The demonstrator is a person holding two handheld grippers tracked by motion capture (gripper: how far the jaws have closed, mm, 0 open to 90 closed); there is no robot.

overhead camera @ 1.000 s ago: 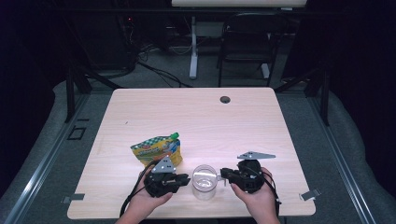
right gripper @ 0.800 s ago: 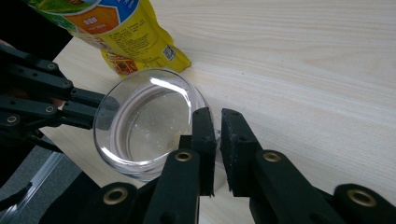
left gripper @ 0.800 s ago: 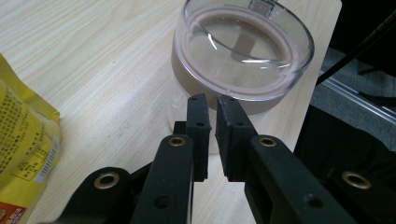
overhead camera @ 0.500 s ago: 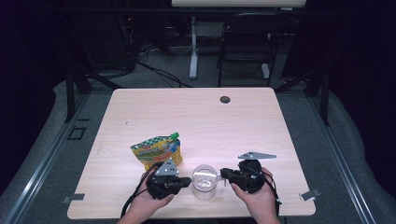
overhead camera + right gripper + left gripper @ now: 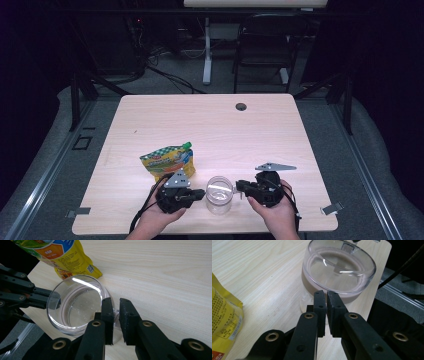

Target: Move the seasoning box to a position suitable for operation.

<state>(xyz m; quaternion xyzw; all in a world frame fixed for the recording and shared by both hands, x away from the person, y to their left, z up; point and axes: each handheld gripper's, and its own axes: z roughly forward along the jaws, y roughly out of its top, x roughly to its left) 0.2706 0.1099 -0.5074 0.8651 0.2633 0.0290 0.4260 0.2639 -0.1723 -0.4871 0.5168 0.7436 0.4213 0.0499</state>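
The pale wood surface (image 5: 300, 130) carries a yellow pouch (image 5: 167, 161) and, near its front edge, a clear glass cup (image 5: 219, 195). Both hands lie low, flanking the cup. The left hand-held gripper (image 5: 200, 192) has its jaws nearly together beside the wall; the right hand-held gripper (image 5: 240, 187) pinches the cup's clear handle, its jaws just easing apart.

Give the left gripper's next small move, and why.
Probably open the left gripper and swing to the pouch: its jaws stand shut, empty, against the glass, the pouch lies right beside, and the right gripper flanks the glass's far side.
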